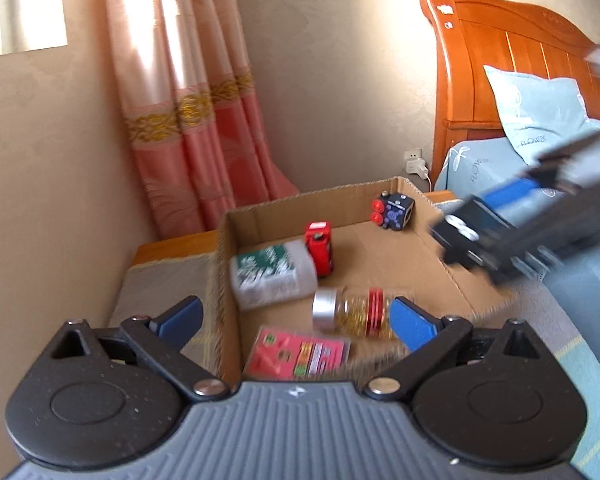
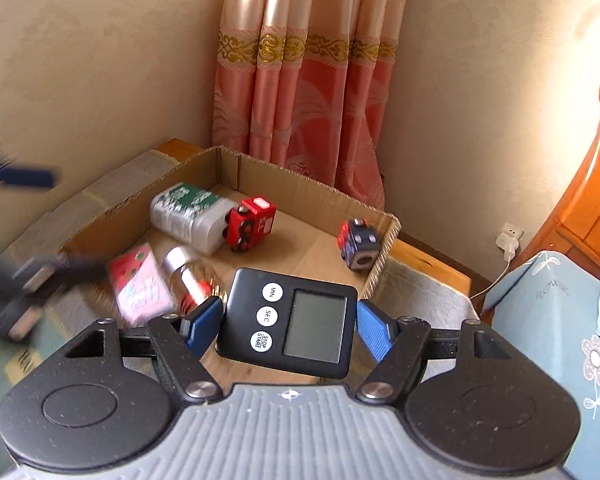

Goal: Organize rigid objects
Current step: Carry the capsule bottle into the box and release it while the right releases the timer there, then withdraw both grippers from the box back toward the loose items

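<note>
An open cardboard box [image 1: 380, 256] [image 2: 300, 194] holds a white and green bottle [image 1: 272, 276] [image 2: 188, 216], a red toy car [image 1: 319, 248] [image 2: 252, 224], a black cube toy [image 1: 396, 210] [image 2: 358, 244], a clear jar of gold beads [image 1: 356, 312] [image 2: 188, 272] and a pink packet [image 1: 300, 354] [image 2: 140, 284]. My left gripper [image 1: 296, 316] is open and empty over the box's near edge. My right gripper [image 2: 288, 324] is shut on a black digital timer [image 2: 288, 324] above the box's near side; it shows blurred in the left wrist view [image 1: 472, 236].
The box sits on a cloth-covered wooden nightstand [image 1: 156, 280] [image 2: 428, 276] in a wall corner. A pink curtain [image 1: 196, 100] hangs behind. A bed with a wooden headboard [image 1: 500, 60] and blue pillow [image 1: 540, 108] stands at the right. A charger [image 1: 414, 166] is plugged into the wall.
</note>
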`<action>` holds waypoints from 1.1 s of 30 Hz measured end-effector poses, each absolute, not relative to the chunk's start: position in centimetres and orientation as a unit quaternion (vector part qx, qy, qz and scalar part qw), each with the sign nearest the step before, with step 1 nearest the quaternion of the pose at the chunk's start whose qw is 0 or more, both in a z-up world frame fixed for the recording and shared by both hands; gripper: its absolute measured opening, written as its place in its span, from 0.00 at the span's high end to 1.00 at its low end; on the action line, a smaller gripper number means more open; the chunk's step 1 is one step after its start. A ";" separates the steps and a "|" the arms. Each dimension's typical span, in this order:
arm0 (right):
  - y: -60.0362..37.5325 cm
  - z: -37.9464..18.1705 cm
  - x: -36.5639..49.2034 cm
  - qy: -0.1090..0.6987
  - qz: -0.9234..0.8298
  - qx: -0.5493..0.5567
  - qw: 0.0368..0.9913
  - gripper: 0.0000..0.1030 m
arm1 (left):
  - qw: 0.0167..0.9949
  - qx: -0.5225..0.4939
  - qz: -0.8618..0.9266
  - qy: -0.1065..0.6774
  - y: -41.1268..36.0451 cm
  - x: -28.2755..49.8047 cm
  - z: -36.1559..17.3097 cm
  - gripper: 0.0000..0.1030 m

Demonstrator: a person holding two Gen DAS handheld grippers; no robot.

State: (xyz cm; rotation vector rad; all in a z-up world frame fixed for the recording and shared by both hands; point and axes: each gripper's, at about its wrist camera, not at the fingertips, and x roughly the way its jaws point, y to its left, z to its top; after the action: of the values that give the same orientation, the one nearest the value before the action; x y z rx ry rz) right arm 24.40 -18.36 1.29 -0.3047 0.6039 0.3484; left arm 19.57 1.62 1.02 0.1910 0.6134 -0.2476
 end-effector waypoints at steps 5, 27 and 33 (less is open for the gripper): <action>-16.2 1.3 28.3 0.292 0.158 -0.134 0.934 0.19 | 0.943 0.063 -0.108 0.307 3.7 17.5 1.0 0.03; -18.9 -0.4 20.3 0.285 0.124 -0.112 0.944 0.00 | 0.931 0.083 -0.129 0.332 4.0 14.1 -0.5 0.03; -21.4 -4.5 19.1 0.314 0.107 -0.108 0.937 0.00 | 0.921 0.096 -0.153 0.345 2.4 13.2 -1.3 0.03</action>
State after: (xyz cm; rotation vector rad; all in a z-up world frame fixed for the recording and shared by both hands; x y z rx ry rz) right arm 19.12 -21.39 -4.50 -0.2215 0.6424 0.2186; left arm 13.23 2.39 -1.32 0.1978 0.7080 -0.3141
